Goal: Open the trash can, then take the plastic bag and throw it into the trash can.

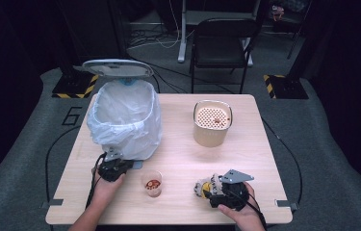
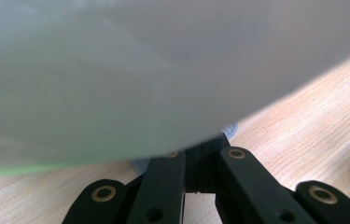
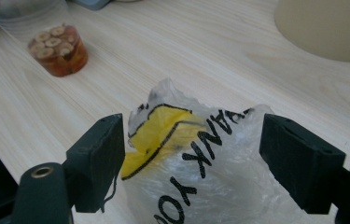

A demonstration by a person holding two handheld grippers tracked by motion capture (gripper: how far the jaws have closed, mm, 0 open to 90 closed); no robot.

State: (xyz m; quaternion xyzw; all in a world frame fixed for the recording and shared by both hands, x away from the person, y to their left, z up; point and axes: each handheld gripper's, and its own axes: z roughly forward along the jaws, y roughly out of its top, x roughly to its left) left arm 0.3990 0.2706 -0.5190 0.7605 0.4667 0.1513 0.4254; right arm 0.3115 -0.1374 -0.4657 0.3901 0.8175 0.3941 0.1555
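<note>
Item count, table surface: one lidded trash bin with white liner (image 1: 126, 118); one beige perforated-top canister (image 1: 211, 123); one clear plastic cup (image 1: 152, 183) containing sliced items; one crumpled printed plastic bag (image 3: 196, 154). Handheld grippers: two. Behind the table: one black folding chair (image 1: 221, 43).

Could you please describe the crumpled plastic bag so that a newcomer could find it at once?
On the wooden table, look at the near right corner, where the right gripper has its jaws around the plastic bag. Unlike the nearby clear cup, it is crumpled, with yellow and black print.
</note>
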